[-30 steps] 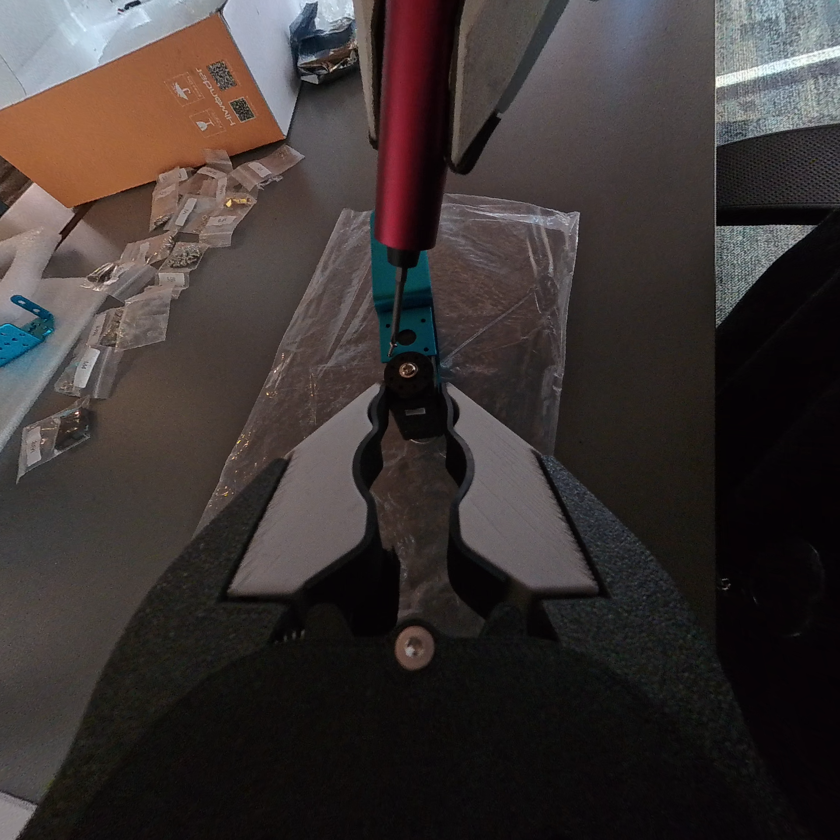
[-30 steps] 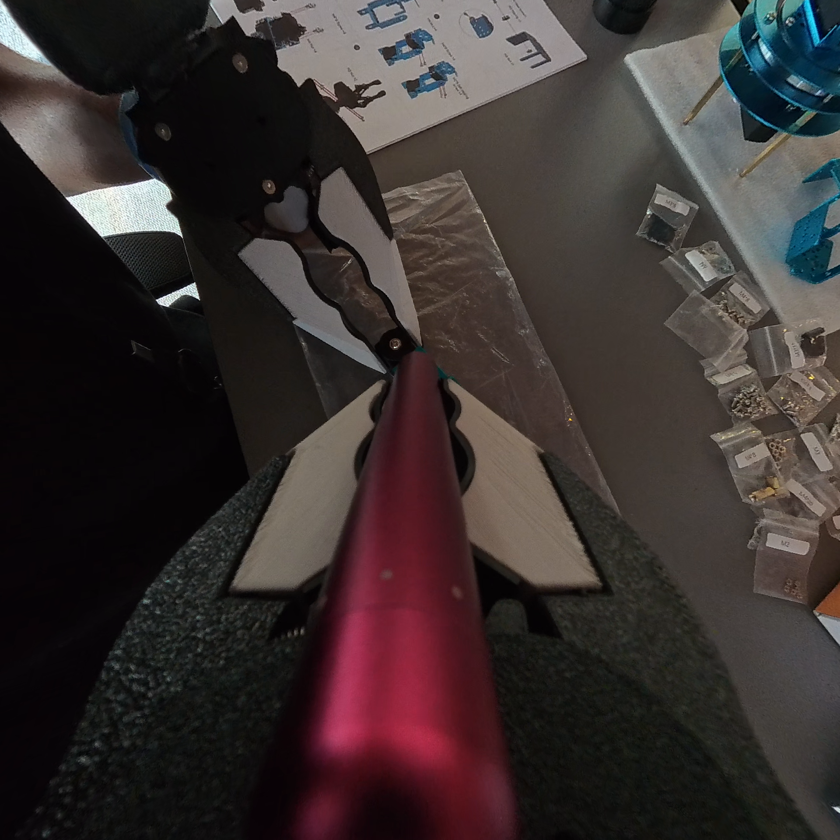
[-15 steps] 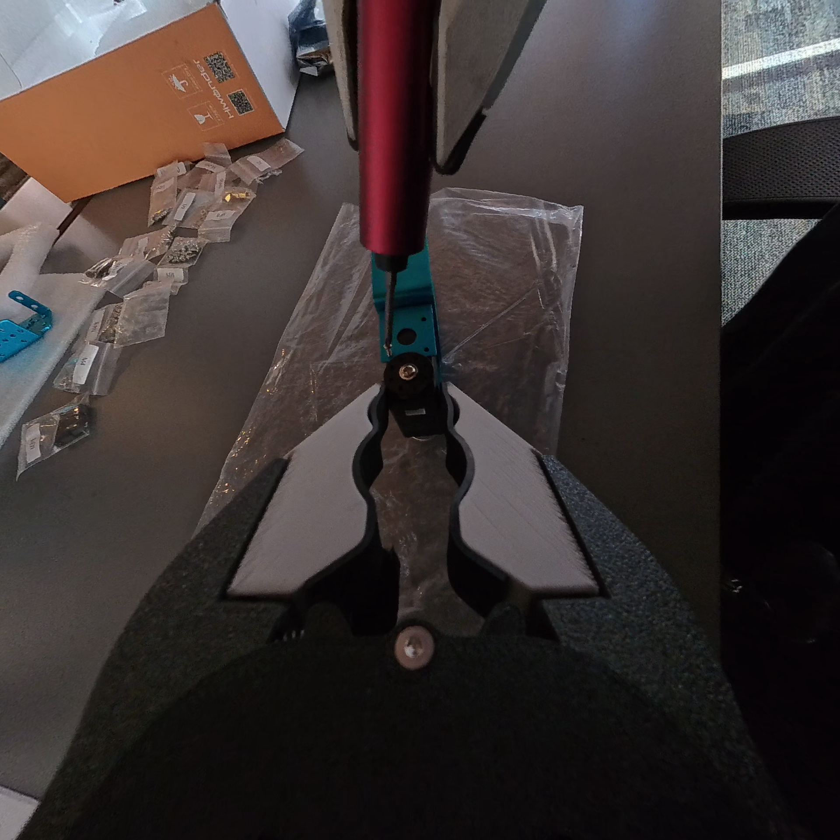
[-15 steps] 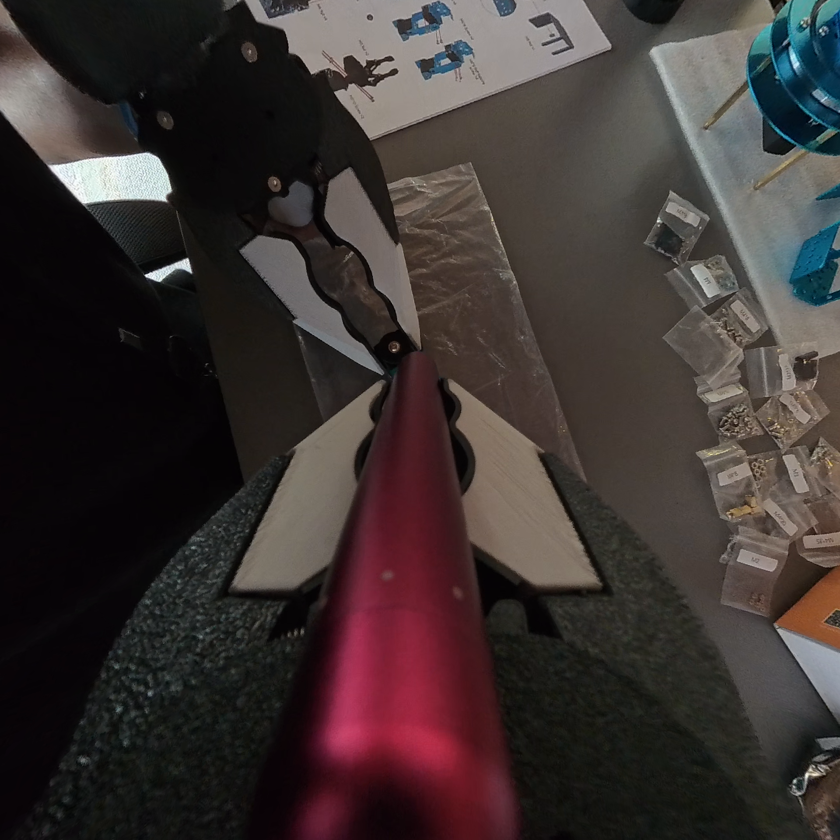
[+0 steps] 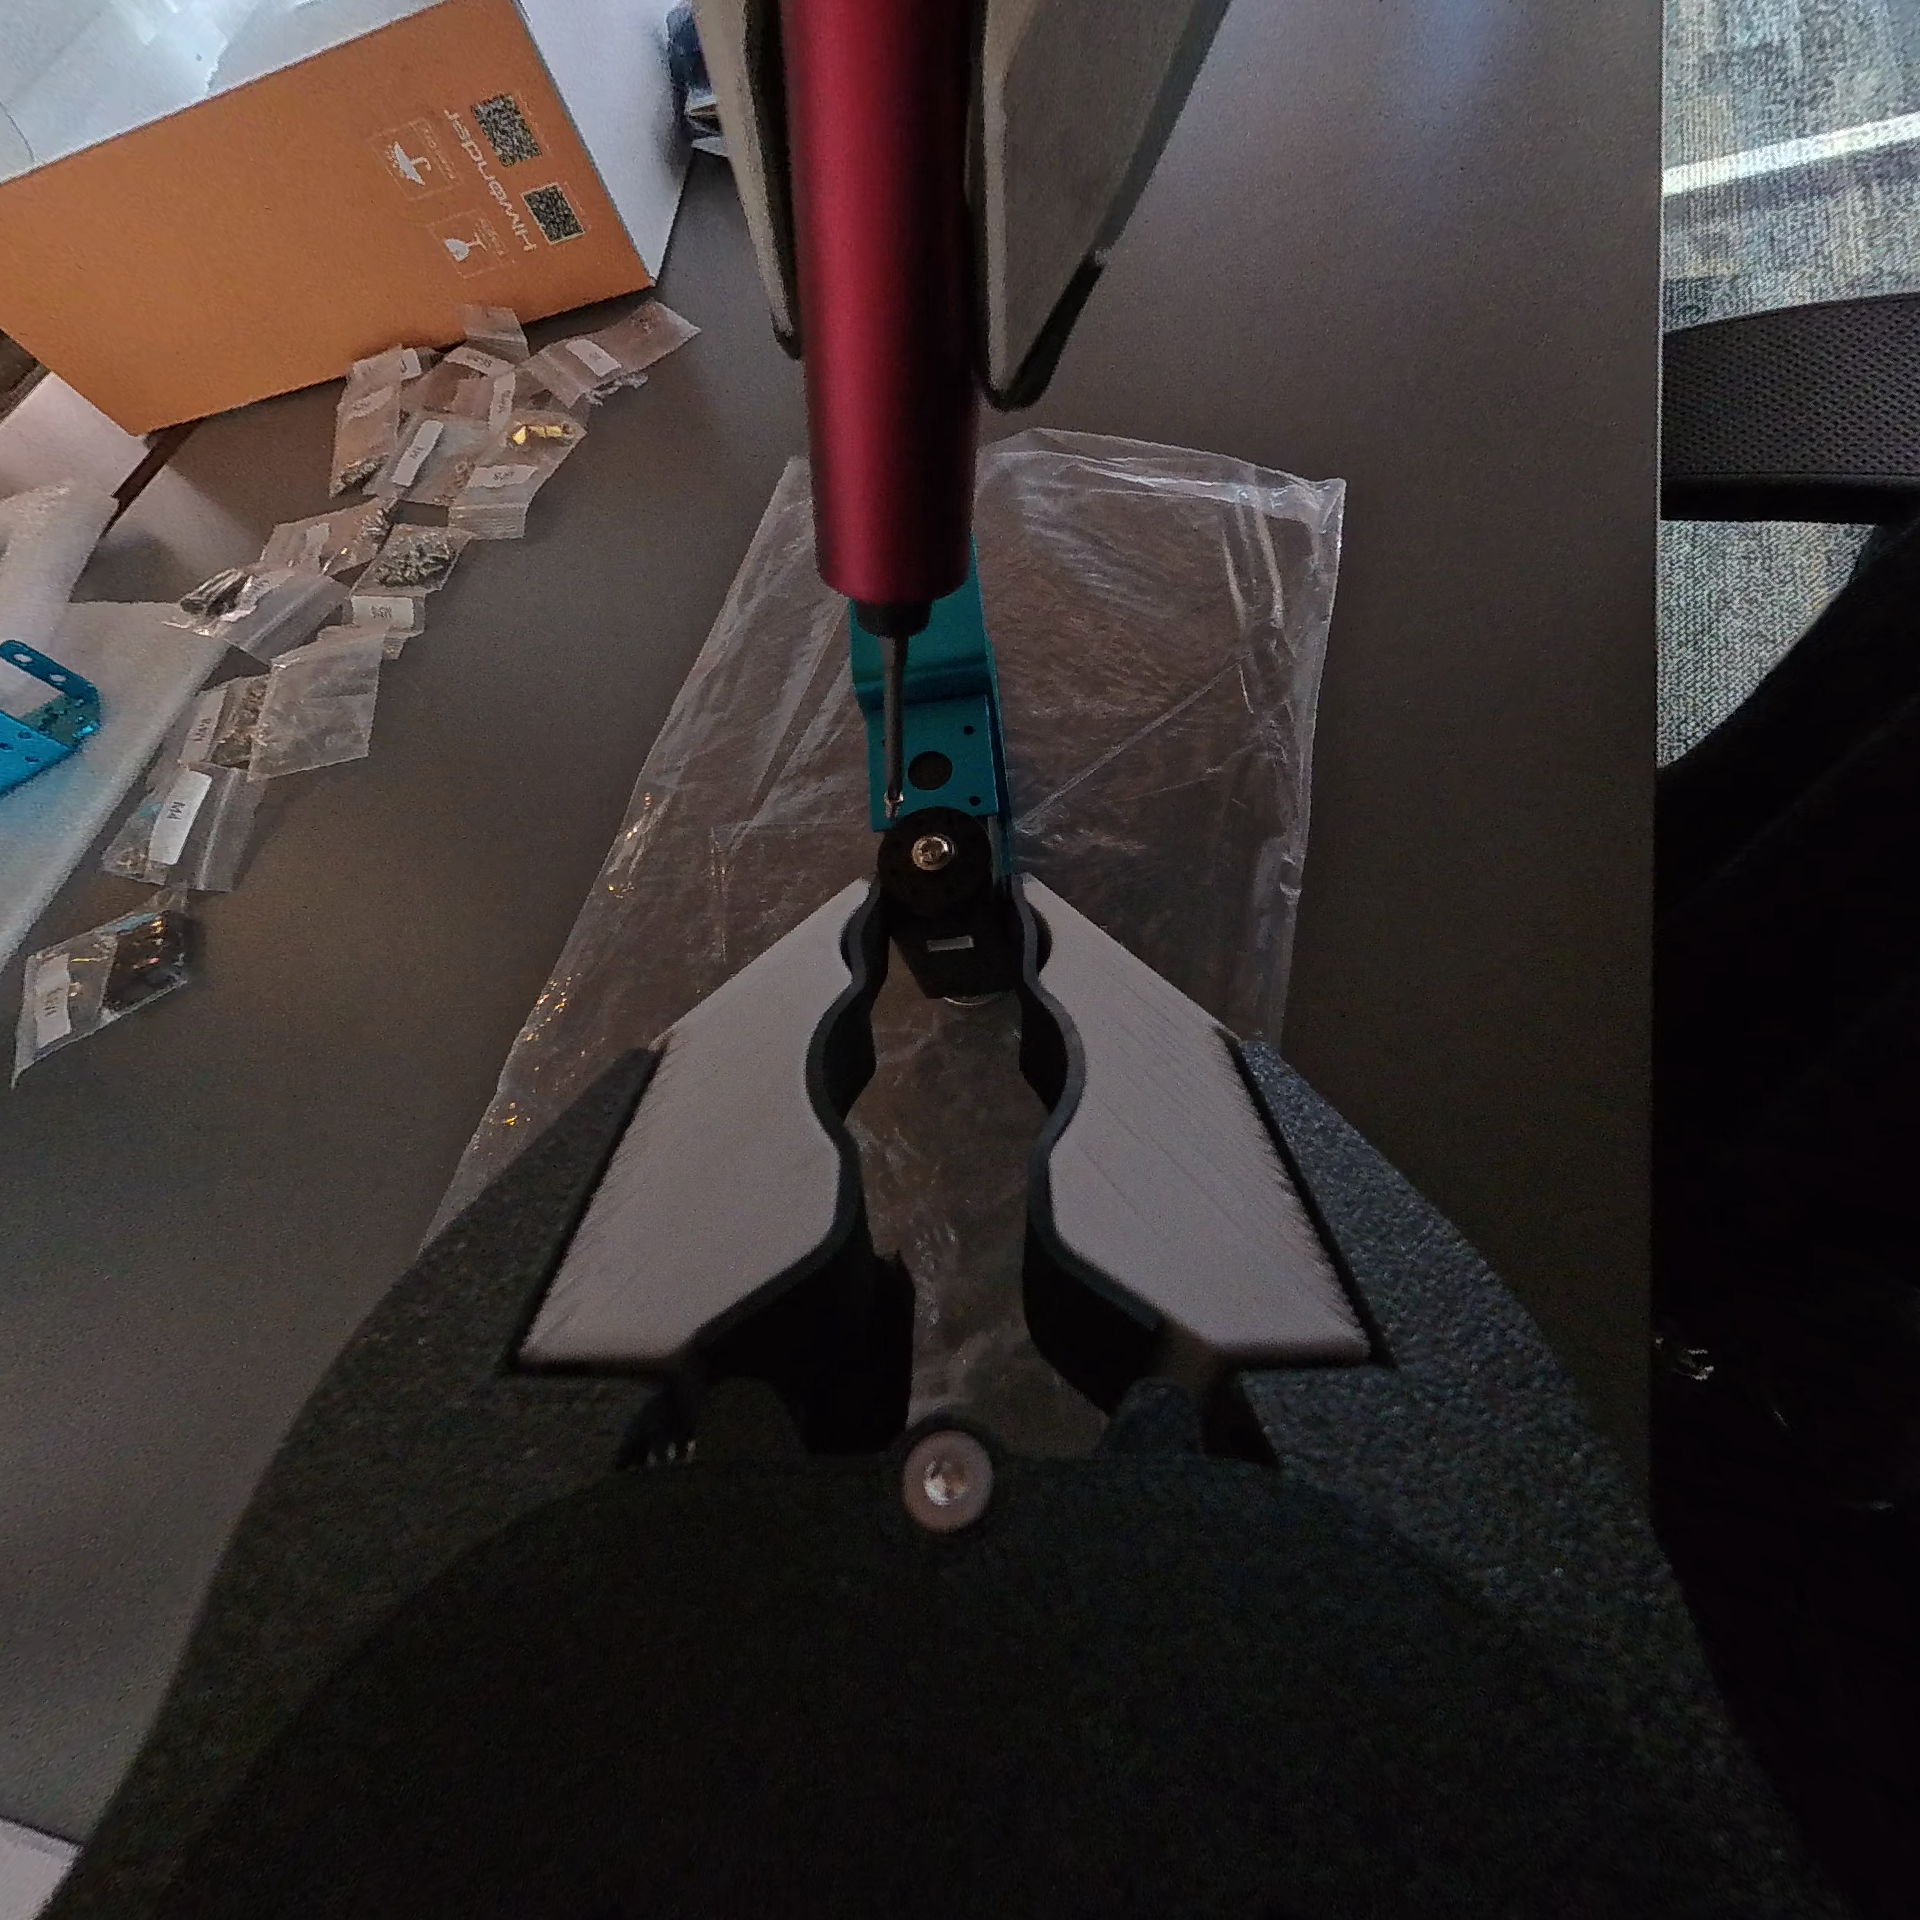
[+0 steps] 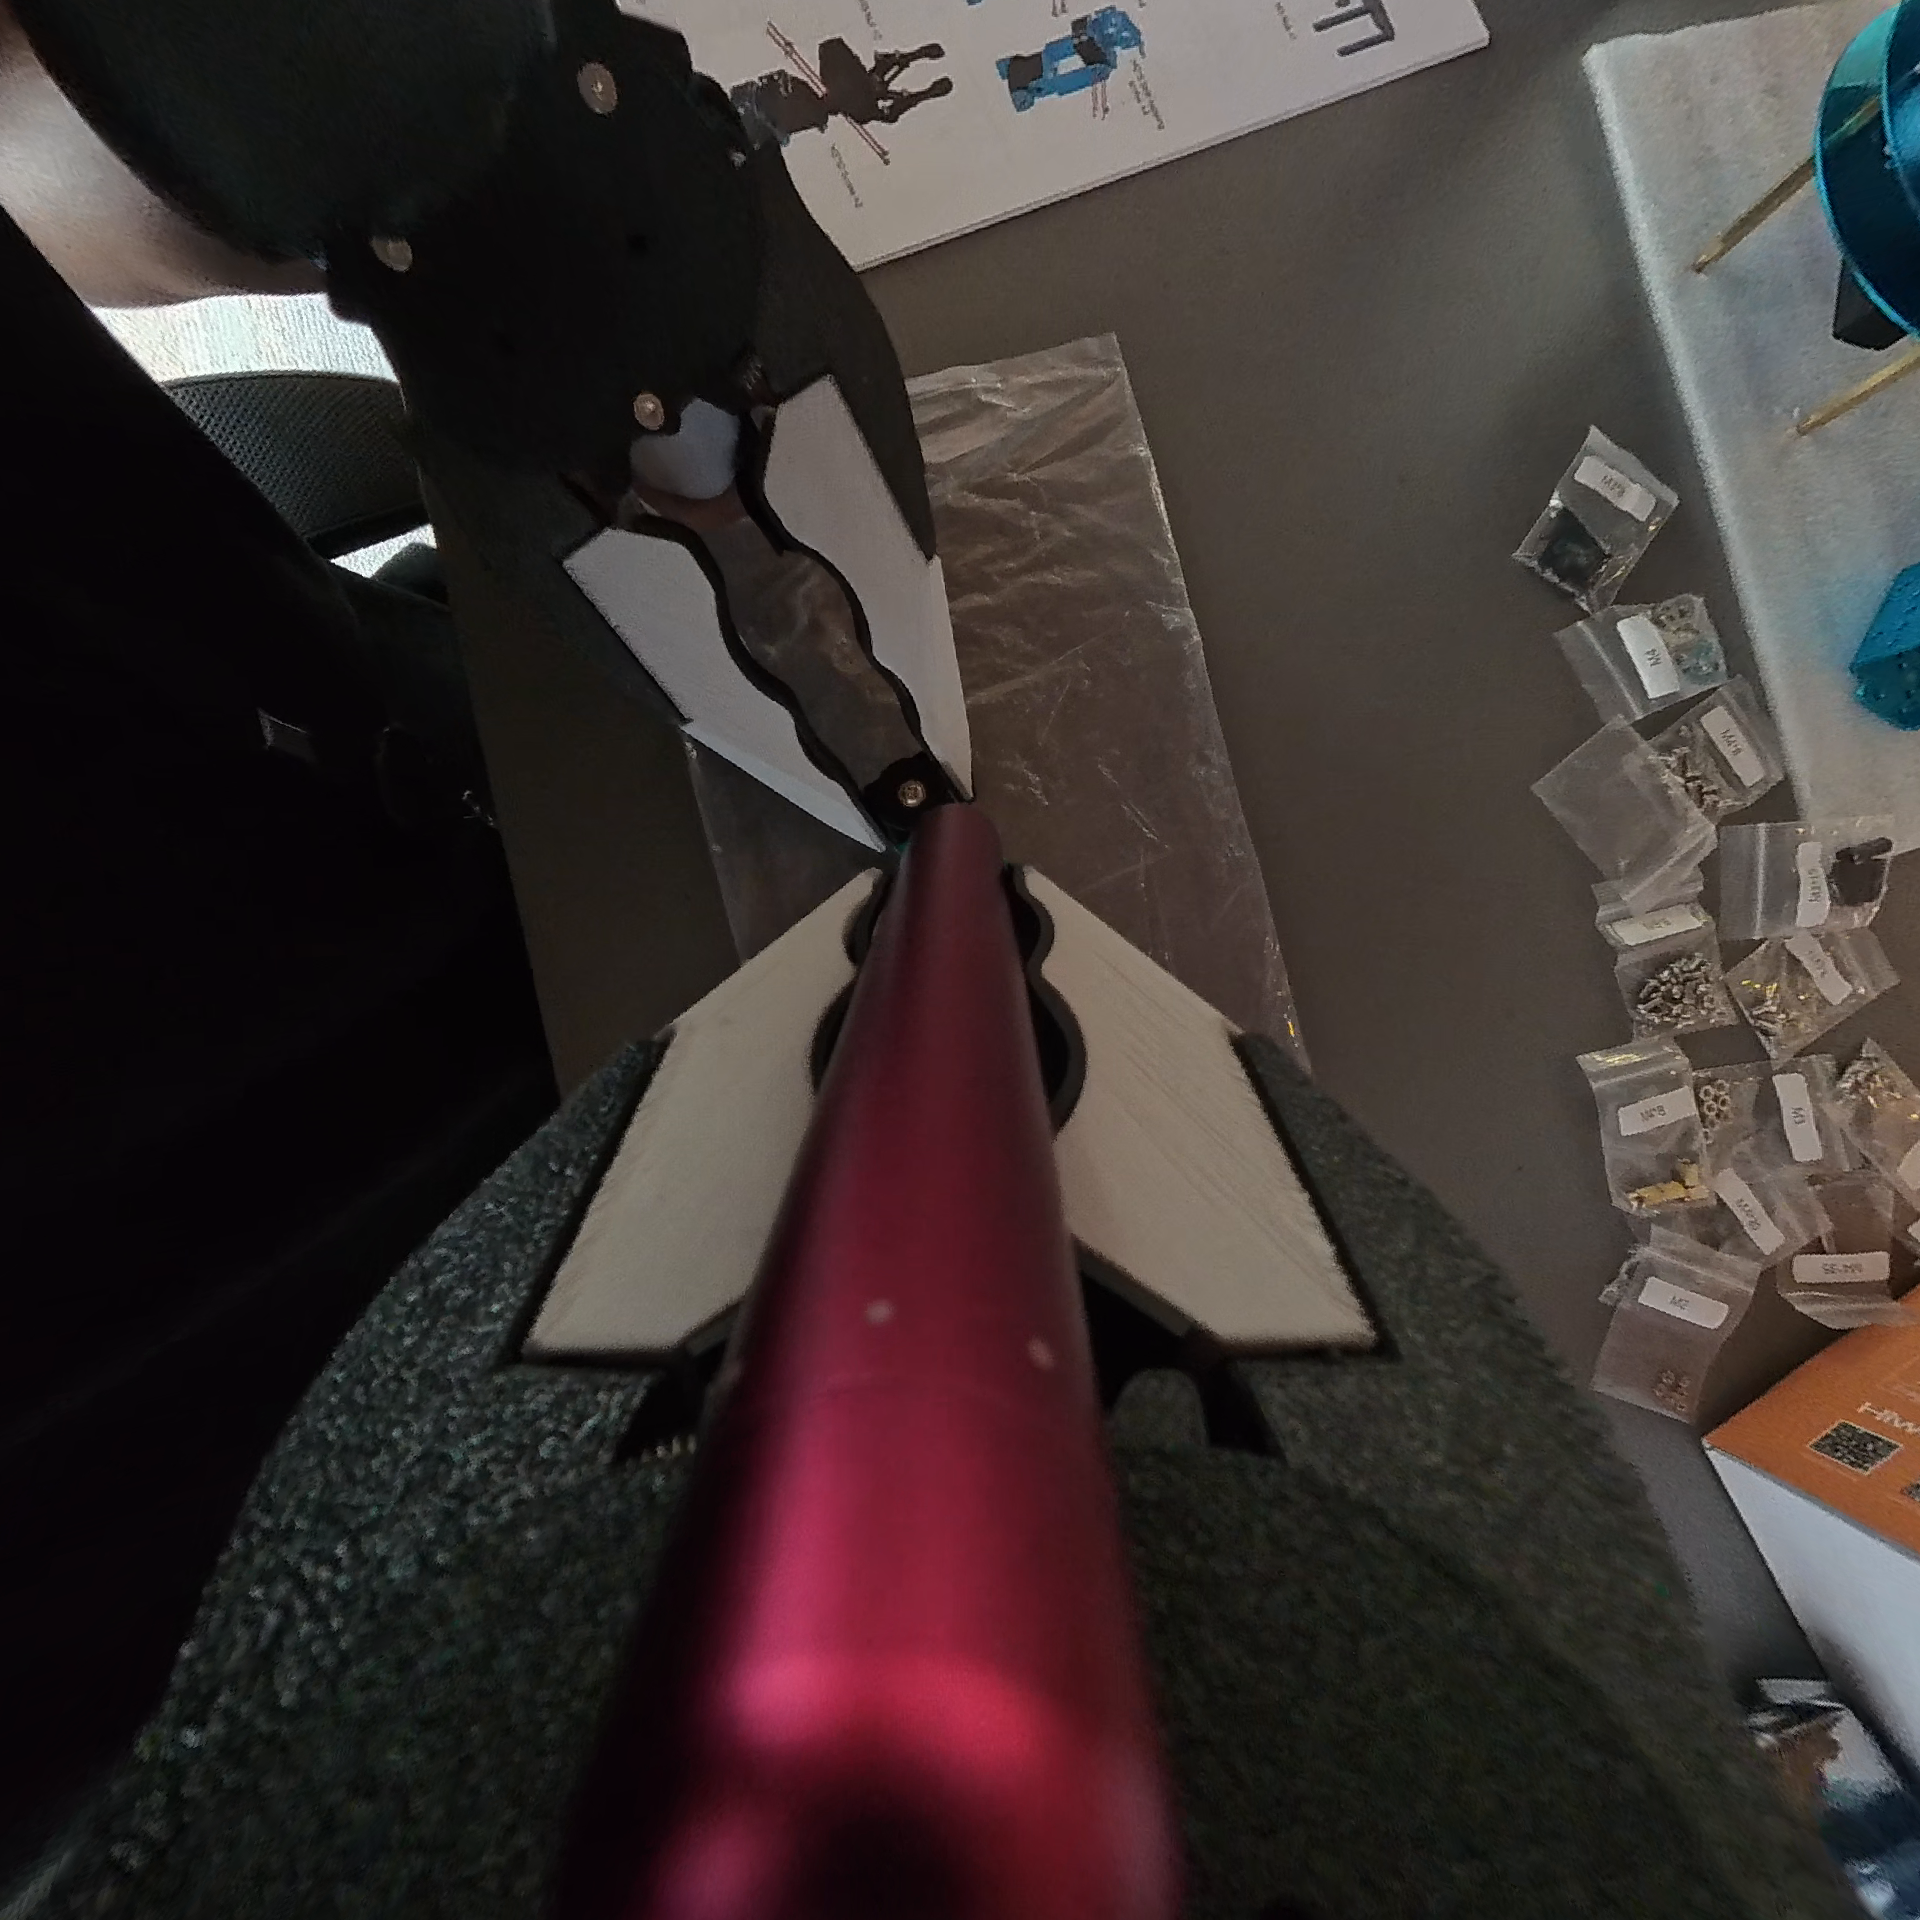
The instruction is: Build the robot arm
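Left wrist view: close above the dark table (image 5: 312,1195), looking forward and down along its own fingers (image 5: 727,1143) toward the clear plastic bag (image 5: 1164,727). Right wrist view: opposite direction, steeper, along the red screwdriver (image 6: 914,1195). Shared by both: bag, screwdriver, orange box (image 5: 260,229), small parts packets (image 6: 1704,935).

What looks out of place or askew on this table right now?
Only loose clutter stands out: small labelled parts bags lie scattered and overlapping beside the orange box. The left hand-held gripper grips the black part on the teal bracket squarely, and the right hand-held gripper holds the red screwdriver straight.
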